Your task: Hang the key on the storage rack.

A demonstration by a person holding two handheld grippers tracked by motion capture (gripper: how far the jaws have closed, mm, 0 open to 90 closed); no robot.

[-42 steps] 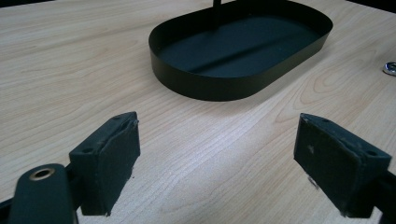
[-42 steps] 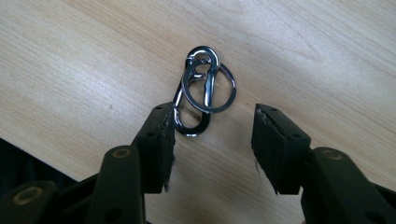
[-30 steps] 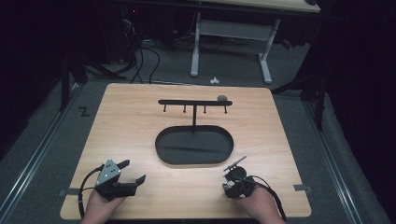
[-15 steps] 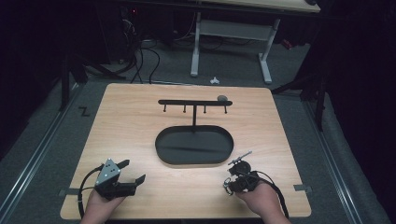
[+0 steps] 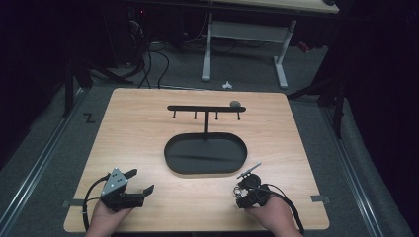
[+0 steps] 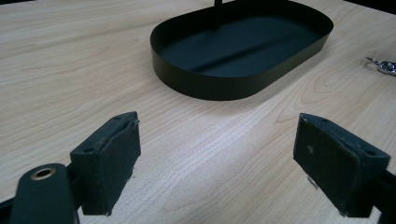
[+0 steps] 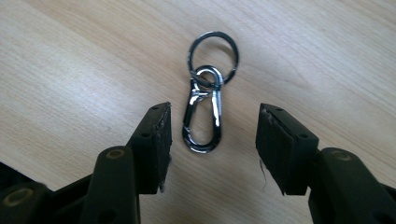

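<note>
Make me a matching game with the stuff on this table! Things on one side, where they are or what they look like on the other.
Things:
1. keyring clip
2. tray
3. hook rack
4. left tongs

Clues:
A. black oval, empty
B. shiny metal, lying between the right tongs' open jaws
C. stands up from the tray, four hooks with nothing on them
D. wide open over bare wood

Pairs: 1-B, 2-A, 3-C, 4-D
</note>
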